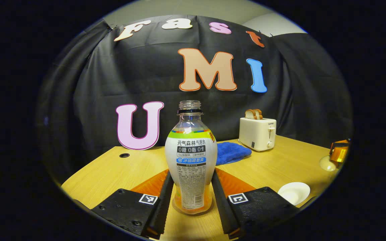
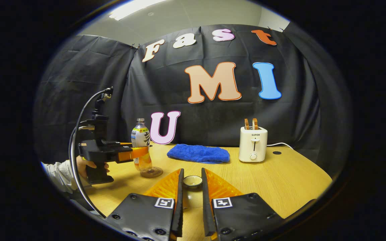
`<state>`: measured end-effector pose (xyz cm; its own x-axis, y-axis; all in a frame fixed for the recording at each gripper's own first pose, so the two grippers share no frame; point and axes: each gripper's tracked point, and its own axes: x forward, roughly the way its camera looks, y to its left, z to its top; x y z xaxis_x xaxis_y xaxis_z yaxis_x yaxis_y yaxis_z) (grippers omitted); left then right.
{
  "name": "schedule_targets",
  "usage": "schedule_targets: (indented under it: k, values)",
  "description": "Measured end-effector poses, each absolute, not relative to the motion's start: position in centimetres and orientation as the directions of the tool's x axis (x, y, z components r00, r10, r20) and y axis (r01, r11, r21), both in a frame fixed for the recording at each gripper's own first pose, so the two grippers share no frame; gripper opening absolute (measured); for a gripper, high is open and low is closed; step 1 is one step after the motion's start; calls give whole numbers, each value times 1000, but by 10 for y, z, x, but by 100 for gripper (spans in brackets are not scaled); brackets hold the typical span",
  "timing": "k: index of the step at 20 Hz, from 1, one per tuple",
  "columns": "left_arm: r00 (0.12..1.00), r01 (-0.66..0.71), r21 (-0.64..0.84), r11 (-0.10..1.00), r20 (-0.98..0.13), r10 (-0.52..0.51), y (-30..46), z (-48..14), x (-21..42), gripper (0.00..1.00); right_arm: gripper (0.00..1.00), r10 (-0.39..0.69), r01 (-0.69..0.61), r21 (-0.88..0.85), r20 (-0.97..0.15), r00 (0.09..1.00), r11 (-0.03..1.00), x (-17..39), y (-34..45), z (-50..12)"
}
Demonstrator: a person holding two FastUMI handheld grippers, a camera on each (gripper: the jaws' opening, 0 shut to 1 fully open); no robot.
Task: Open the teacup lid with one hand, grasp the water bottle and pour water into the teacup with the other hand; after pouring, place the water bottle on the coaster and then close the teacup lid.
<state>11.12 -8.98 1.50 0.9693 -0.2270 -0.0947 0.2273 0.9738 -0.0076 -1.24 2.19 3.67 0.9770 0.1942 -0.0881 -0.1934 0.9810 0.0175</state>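
Left gripper (image 1: 192, 173): fingers set narrow around the lower body of the water bottle (image 1: 191, 160), one on each flank, pressing on it; bottle upright, cap off

Right gripper (image 2: 192, 170): fingers drawn close, with a small round piece pinched at their tips that I take for the teacup lid (image 2: 192, 181); lid held above the table (image 2: 280, 174)

Bottle's place: in the right gripper view it stands at the near edge of the dark round coaster (image 2: 155, 172); whether its base rests fully on the coaster or hangs just above, I cannot tell

Teacup (image 1: 293, 193): open, low on the table to the right of the left gripper; near the right gripper, well apart from the bottle

Key relation: the lid must go down onto the cup; the right gripper is the nearer one; the bottle's long axis is vertical, ready to be let go

Step, as judged: bottle being set on the coaster; lid not yet back on

Left gripper view gives: cup and lid together

Right gripper view gives: coaster under the bottle; the hand (image 2: 85, 165) holding the left gripper
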Motion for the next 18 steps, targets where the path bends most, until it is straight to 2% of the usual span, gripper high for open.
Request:
schedule_targets:
  k: [14, 18]
  values:
    - [968, 216, -46, 975, -123, -220, -94, -7, 135, 61, 28, 188, -187, 23, -96, 977, 982, -10, 19, 33]
    - [965, 224, -57, 973, -125, -229, -96, -8, 131, 68, 28, 194, -193, 19, -96, 976, 981, -11, 22, 34]
